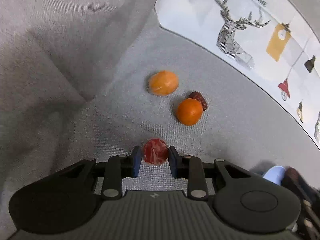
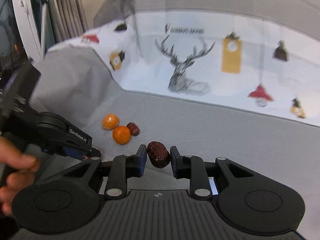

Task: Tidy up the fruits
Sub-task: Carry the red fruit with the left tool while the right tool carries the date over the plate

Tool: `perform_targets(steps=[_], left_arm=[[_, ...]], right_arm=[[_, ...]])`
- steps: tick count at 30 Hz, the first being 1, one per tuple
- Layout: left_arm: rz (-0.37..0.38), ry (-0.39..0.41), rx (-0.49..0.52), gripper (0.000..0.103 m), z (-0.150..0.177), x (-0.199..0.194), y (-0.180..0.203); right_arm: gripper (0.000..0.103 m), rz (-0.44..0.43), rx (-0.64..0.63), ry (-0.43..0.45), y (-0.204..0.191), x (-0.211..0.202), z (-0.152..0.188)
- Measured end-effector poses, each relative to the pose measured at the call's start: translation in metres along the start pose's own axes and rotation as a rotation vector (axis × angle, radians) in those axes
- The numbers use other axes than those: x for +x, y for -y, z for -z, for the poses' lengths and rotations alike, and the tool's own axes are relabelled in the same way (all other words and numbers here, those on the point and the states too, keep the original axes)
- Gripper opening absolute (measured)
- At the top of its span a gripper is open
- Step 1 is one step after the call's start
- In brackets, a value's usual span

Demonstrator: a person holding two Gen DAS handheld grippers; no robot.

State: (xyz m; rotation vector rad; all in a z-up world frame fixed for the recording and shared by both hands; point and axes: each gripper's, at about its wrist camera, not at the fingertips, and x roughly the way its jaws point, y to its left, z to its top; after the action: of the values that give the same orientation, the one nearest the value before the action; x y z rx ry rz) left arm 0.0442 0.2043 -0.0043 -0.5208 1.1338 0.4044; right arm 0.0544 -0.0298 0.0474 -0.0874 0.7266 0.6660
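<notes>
In the left wrist view my left gripper (image 1: 153, 154) is shut on a red wrapped fruit (image 1: 155, 151), close above the grey sofa seat. Ahead lie a wrapped orange fruit (image 1: 163, 82), a bare orange (image 1: 189, 111) and a dark red date (image 1: 198, 98) touching it. In the right wrist view my right gripper (image 2: 158, 156) is shut on a dark red date (image 2: 158, 154). The same group shows farther left: wrapped orange fruit (image 2: 110, 121), orange (image 2: 121, 134), date (image 2: 133, 128). The left gripper body (image 2: 66, 136) is at the left, its fingertips hidden.
A white cushion with a deer print (image 1: 236, 26) leans at the back right; it also shows in the right wrist view (image 2: 186, 66). A grey armrest cushion (image 2: 74, 80) rises at the left. A hand (image 2: 18, 170) holds the left gripper.
</notes>
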Motion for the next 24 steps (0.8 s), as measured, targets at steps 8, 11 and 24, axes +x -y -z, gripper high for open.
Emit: perform_targets(steps=[8, 11, 24], left_arm=[[0.0, 0.069, 0.104, 0.032, 0.015, -0.023, 0.012], [0.004, 0.099, 0.125, 0.032, 0.019, -0.031, 0.016], [0.179, 0.228, 0.262, 0.032, 0.081, -0.078, 0.083]], right_arm=[[0.027, 0.087, 0.122, 0.073, 0.051, -0.077, 0.034], [0.027, 0.126, 0.157, 0.05, 0.065, -0.084, 0.044], [0.027, 0.216, 0.213, 0.053, 0.12, -0.111, 0.071]])
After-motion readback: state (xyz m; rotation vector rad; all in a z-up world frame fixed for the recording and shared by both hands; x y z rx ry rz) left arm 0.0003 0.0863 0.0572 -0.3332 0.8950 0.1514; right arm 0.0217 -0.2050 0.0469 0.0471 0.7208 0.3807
